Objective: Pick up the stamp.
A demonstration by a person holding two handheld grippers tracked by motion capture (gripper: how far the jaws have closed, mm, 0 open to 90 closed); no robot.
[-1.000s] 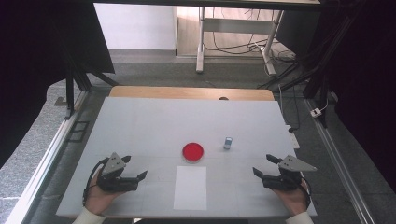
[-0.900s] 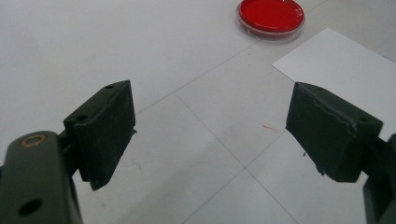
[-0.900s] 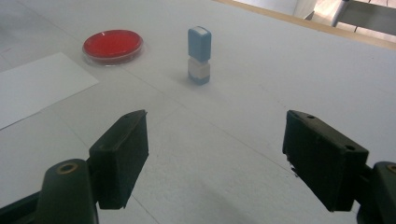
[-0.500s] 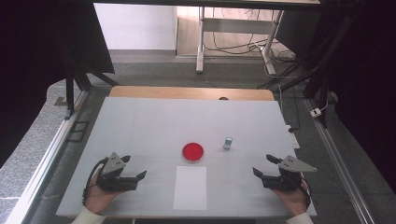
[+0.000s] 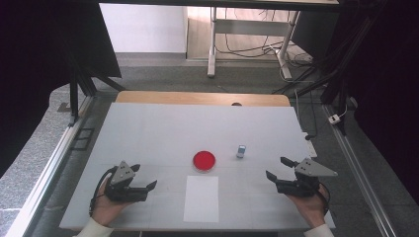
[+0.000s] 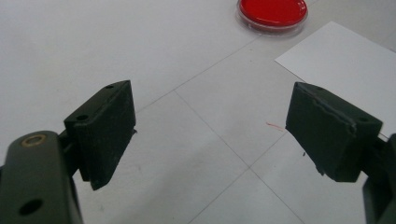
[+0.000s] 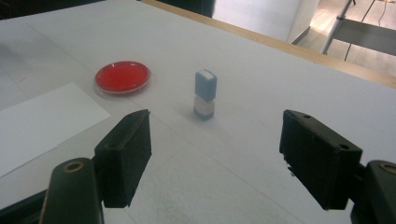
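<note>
Progress: I judge nothing is done yet | left gripper (image 5: 148, 188) jaws apart, empty | right gripper (image 5: 277, 169) jaws apart, empty | dish (image 5: 204, 160) and vial (image 5: 241, 151) untouched mid-table (image 5: 148, 128), paper (image 5: 201, 198) near me | grasping all left.

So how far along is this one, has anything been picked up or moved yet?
Nothing looks done. The left gripper and right gripper rest open and empty near the table's front edge. The red dish, the small blue-capped block, standing upright, and the white paper sheet lie untouched between them. Nothing is in hand; all the handling appears left to do.
</note>
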